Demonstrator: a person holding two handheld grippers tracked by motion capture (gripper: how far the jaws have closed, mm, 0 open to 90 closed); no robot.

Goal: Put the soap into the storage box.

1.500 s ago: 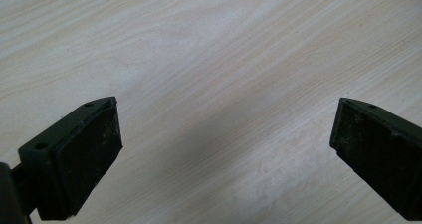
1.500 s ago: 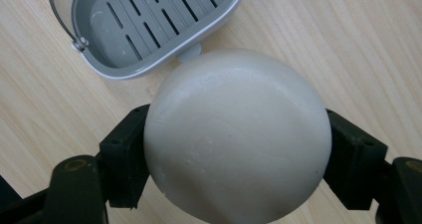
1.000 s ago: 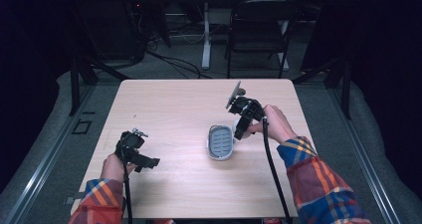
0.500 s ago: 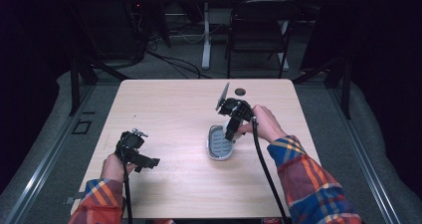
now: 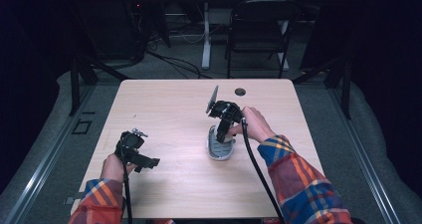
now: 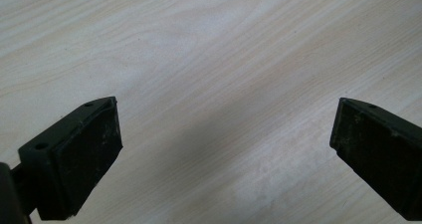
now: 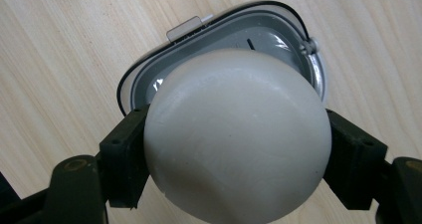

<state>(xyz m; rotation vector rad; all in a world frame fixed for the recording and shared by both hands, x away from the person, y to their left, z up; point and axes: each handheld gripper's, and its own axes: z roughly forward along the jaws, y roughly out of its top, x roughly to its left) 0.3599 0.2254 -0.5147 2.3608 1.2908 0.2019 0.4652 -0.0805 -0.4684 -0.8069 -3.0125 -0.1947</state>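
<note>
My right gripper [image 7: 238, 144] pinches a smooth white ball [image 7: 238, 134] by its sides just above the grey case [image 5: 219, 147]; I judge it could squirt free and roll past the case, while my left gripper [image 6: 224, 149] gapes empty, well left of it.

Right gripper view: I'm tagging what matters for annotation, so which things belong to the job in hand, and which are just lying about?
In the job:
right gripper, shut on the white round bar
grey dish

Lying about:
left gripper, open
chair
</note>
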